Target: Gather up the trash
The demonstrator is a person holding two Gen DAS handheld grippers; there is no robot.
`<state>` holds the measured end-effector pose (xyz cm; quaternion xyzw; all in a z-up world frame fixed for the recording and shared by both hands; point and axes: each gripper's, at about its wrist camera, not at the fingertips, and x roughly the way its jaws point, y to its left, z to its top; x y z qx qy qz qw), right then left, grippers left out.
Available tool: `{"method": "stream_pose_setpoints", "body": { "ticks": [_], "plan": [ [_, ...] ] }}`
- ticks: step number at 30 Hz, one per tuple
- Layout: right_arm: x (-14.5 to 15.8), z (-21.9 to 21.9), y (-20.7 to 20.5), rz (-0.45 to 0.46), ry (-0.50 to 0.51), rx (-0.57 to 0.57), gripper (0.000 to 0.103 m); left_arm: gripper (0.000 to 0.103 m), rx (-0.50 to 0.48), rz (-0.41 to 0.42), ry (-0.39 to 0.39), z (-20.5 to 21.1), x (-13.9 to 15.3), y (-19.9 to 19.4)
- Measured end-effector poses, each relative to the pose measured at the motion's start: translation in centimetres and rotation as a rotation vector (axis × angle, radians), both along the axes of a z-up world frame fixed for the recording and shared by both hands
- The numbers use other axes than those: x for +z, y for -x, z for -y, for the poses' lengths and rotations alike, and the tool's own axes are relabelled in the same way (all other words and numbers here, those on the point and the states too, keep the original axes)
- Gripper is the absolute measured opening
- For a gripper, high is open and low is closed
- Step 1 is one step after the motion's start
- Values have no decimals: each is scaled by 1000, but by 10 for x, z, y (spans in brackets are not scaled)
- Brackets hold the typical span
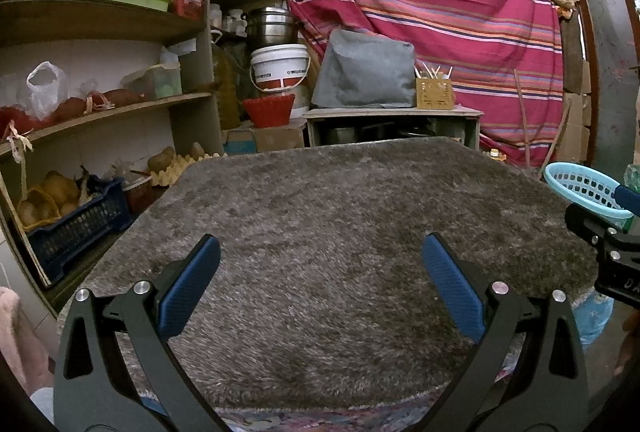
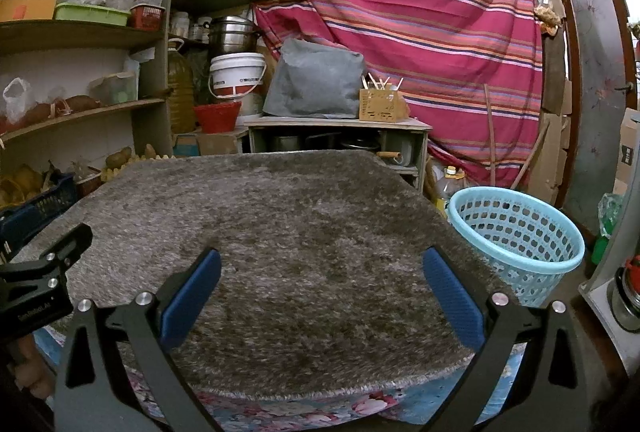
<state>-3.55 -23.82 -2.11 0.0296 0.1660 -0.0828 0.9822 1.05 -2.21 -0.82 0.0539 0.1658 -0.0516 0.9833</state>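
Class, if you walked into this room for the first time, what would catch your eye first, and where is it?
The striped magenta cloth draped across the back wall stands out first. In front lies the shaggy grey rug, with a pale blue basket beside its right edge.

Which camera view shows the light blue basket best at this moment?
The right wrist view. There the light blue basket shows nearly whole, rim and perforated wall, standing beside the shaggy grey mat. The left wrist view catches only part of its rim and wall at the right edge, partly behind the right gripper's body.
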Motion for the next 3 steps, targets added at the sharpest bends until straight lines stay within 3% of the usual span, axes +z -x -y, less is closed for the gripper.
{"method": "stream_pose_setpoints", "body": {
  "ticks": [3],
  "plan": [
    [1, 1, 0, -1, -3, -4, 99, 98, 0, 8, -5, 0, 1, 1]
  ]
}}
